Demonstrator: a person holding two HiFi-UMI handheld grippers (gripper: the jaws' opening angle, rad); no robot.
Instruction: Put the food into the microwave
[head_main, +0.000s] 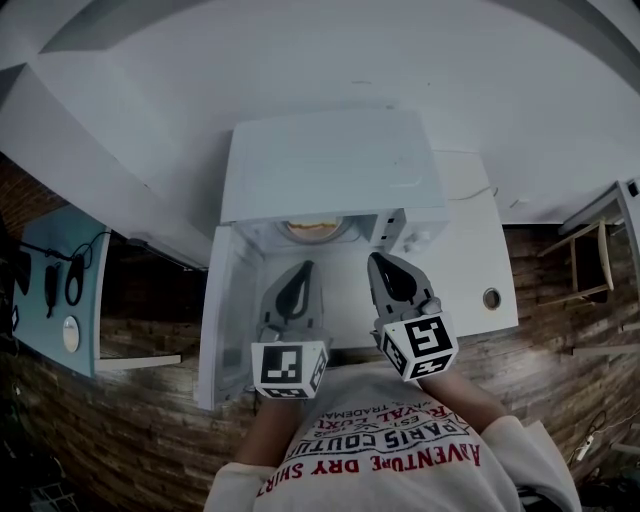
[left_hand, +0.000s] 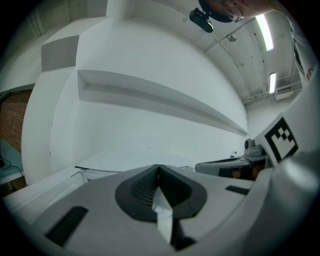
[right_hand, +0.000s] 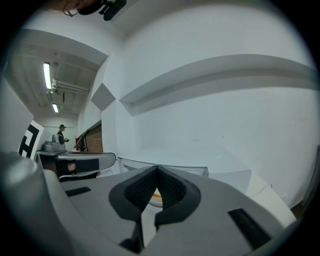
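Note:
A white microwave (head_main: 330, 160) stands on a white counter with its door (head_main: 225, 320) swung open to the left. Inside it, a yellowish portion of food on a plate (head_main: 313, 228) lies on the turntable. Both grippers hover side by side in front of the opening, pointing into it. My left gripper (head_main: 305, 266) (left_hand: 158, 168) is shut with nothing between its pads. My right gripper (head_main: 377, 259) (right_hand: 156, 169) is shut and empty too. In the right gripper view a strip of the food (right_hand: 155, 196) shows below the closed tips.
The white counter (head_main: 480, 270) runs to the right of the microwave and has a round hole (head_main: 491, 298) in it. A light-blue table with cables (head_main: 55, 290) is at the left. A wooden chair (head_main: 590, 260) stands at the right on the brick-patterned floor.

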